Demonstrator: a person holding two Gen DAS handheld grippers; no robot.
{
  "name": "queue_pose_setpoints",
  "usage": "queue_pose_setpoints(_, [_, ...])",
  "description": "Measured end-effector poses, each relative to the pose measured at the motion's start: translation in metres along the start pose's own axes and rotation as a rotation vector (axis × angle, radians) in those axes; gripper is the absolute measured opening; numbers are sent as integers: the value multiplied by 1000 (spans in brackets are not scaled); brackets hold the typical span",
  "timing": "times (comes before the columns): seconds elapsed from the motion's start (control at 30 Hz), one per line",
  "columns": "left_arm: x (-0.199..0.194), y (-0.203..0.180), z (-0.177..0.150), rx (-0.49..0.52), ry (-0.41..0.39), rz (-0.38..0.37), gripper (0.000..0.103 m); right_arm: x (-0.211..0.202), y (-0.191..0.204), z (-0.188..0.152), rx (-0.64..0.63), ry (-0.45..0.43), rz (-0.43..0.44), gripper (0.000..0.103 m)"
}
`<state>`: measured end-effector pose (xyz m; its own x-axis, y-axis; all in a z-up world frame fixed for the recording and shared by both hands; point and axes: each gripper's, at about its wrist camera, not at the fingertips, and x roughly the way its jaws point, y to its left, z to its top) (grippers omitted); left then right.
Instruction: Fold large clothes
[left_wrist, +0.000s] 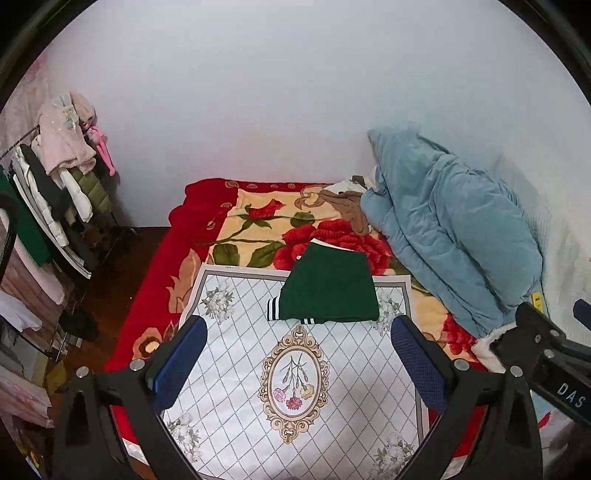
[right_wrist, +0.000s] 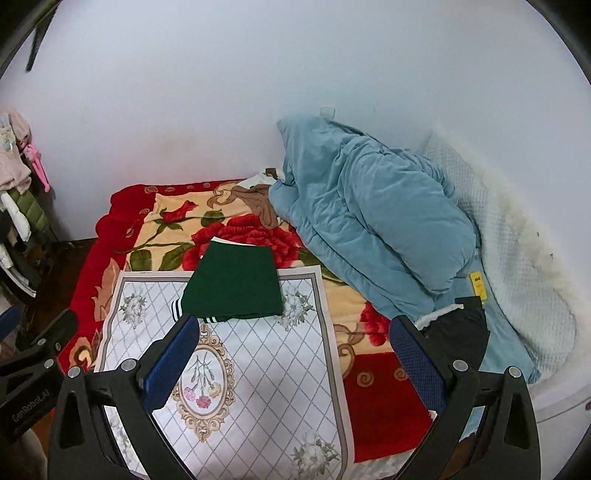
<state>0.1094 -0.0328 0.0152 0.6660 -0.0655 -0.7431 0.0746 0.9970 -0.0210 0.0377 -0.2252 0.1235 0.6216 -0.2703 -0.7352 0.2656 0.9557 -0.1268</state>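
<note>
White bedroom wall, a bed (left_wrist: 155, 280) under a red rose blanket (left_wrist: 258, 225), a blue duvet (left_wrist: 450, 236) heaped at two o'clock. Centre stage, the white patterned mat (left_wrist: 240, 354), and at its twelve o'clock edge the green garment (left_wrist: 328, 288), already a compact rectangle with striped cuffs poking out at seven o'clock. Left gripper (left_wrist: 299, 362) and right gripper (right_wrist: 295, 358) both hover spread wide, holding nothing. Smart play, I'd say: tuck those cuffs under and square the edges.

Garment (left_wrist: 330, 286) on mat's (left_wrist: 236, 354) 12 o'clock edge; mat on bed (left_wrist: 155, 291); duvet (left_wrist: 450, 229) at 2, rack (left_wrist: 59, 184) at 9.
</note>
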Motion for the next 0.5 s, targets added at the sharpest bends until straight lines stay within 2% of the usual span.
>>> queue_pose_setpoints(0.5, [-27, 4, -6, -26, -55, 9, 103, -35, -5, -2, -25, -46, -18, 103])
